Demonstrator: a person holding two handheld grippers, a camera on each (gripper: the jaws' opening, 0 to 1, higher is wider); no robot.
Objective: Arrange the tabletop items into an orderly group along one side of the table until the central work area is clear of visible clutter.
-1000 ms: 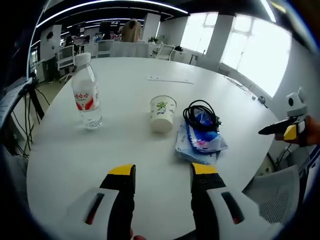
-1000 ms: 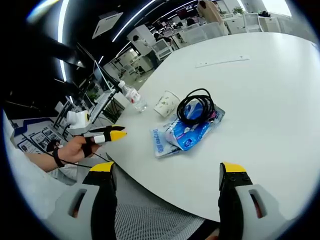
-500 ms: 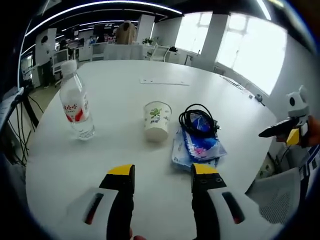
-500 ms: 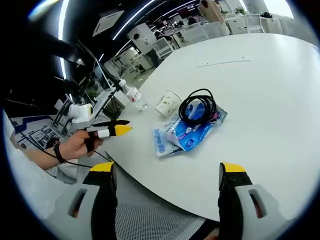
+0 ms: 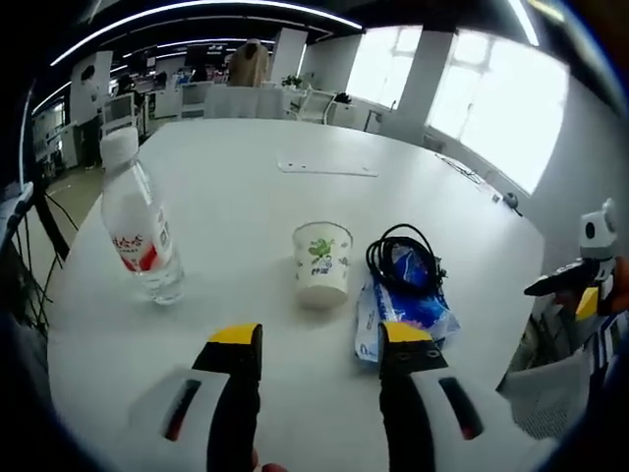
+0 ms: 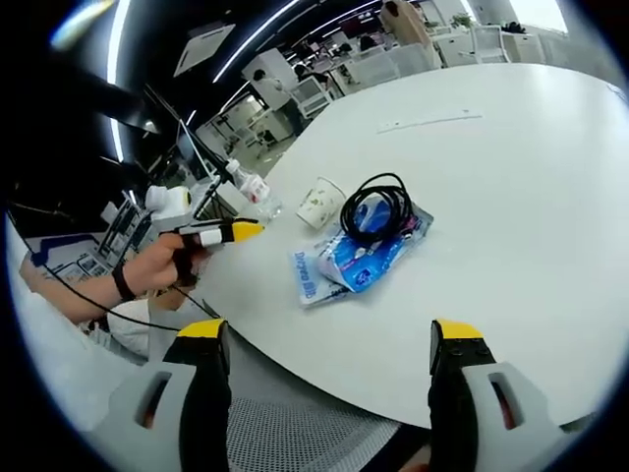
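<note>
Left gripper view: the left gripper hovers low over the white table, its jaws parted and holding nothing. Just ahead of the jaws stands a paper cup, upright. Ahead and to the left stands a water bottle, also upright and capped. Ahead and to the right lies a blue packet with a coiled black cable resting on top of it. The right gripper enters from the far right edge.

Right gripper view: the right gripper hangs beyond the table edge, jaws wide apart and empty, well short of every item. The cup, cable and packet lie ahead, near the middle; the left gripper appears at the left, in a hand.

Risks, as judgement: the cup looks light and may tip or crush under a firm squeeze. The tall bottle may topple if nudged near its cap. Dragging the packet may shed the loose cable, and the coil may unwind if lifted by one strand.
</note>
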